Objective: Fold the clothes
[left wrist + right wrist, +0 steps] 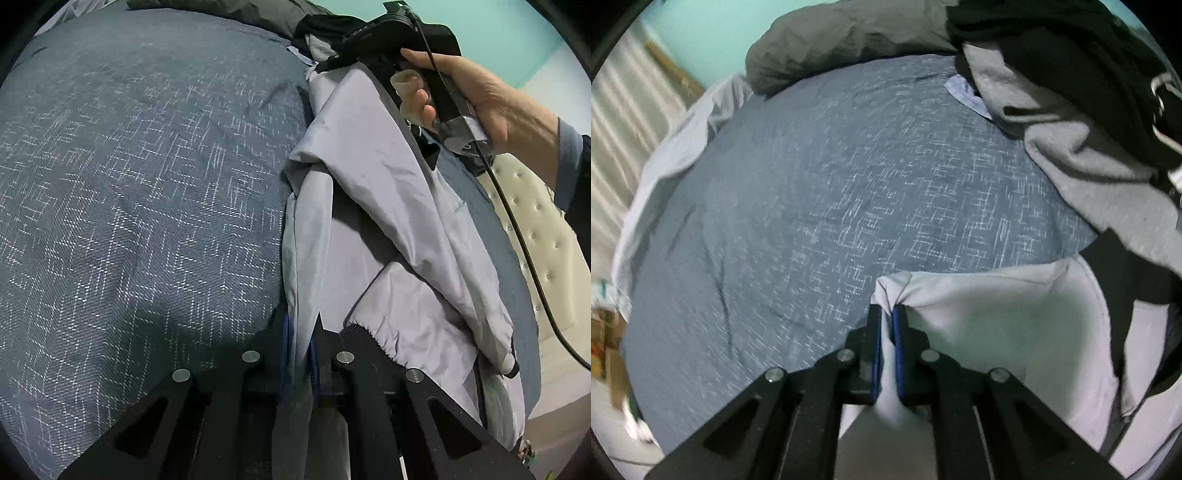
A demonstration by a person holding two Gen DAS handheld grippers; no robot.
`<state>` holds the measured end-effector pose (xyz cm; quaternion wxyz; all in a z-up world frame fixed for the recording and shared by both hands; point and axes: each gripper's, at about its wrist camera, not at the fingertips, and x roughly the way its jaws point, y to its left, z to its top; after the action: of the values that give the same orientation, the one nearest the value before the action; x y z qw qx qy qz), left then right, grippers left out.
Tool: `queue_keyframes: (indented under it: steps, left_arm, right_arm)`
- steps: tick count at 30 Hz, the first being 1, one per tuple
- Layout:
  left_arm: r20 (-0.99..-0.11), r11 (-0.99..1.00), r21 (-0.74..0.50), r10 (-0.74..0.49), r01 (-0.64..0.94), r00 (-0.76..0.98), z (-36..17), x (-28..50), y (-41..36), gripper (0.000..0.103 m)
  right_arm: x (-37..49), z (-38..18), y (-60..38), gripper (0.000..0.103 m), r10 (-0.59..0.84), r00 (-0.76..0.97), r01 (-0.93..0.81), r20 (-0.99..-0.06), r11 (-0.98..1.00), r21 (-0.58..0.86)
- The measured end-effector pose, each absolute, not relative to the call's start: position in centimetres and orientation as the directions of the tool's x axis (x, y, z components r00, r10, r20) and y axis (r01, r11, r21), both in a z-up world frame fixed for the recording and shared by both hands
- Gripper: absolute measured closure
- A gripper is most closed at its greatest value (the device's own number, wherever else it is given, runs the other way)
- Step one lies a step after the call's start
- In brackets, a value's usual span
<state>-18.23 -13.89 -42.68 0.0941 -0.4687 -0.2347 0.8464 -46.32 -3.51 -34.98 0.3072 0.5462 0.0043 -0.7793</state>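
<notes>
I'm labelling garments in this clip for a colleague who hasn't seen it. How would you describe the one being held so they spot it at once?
Start from the blue bedspread with its white crosshatch pattern. At its right side, below the heap of grey and black clothes, lies the pale lilac jacket. The left gripper and the right gripper both pinch it; unlike its neighbours it is smooth, shiny, light-coloured, with a gathered elastic cuff.

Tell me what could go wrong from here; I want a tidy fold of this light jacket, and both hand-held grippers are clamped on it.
1. The right hand-held gripper pinches only a small bunched corner of the pale lilac jacket; it might slip free under tension.
2. The jacket hangs twisted, its elastic cuff folded under, so creases may get folded in.
3. The pile of grey and black clothes lies close beside the jacket and could get dragged along.
</notes>
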Motion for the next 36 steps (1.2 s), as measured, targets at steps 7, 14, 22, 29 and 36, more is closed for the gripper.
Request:
queue_keyframes:
  steps: [7, 14, 22, 29, 36]
  left_arm:
    - [-0.748, -0.865, -0.497, 0.389, 0.064, -0.538, -42.6, -17.6, -14.6, 0.093]
    - [-0.742, -0.859, -0.508, 0.397, 0.065, -0.540, -42.0, -17.4, -15.9, 0.093]
    - [-0.733, -0.856, -0.513, 0.401, 0.060, -0.550, -40.6, -16.3, -17.9, 0.093]
    - [-0.743, -0.863, -0.502, 0.394, 0.060, -0.541, -40.6, -12.3, -19.3, 0.089]
    - [-0.740, -0.854, -0.515, 0.402, 0.071, -0.539, -40.1, -8.5, -19.8, 0.085]
  right_arm:
    - [-46.9, -32.5, -2.6, 0.094, -0.555, -0.291, 0.450, -0.779, -0.798, 0.401]
    - [-46.8, -33.0, -2.9, 0.091, -0.507, -0.223, 0.497, -0.833, -0.794, 0.350]
    - [-43.3, -31.5, 3.8, 0.091, -0.510, -0.239, 0.480, -0.826, -0.802, 0.357]
    - [-36.0, -30.0, 17.9, 0.070, -0.472, -0.295, 0.417, -0.831, -0.846, 0.333]
    - [-27.7, -32.5, 30.6, 0.059, -0.426, -0.288, 0.294, -0.858, -0.892, 0.344]
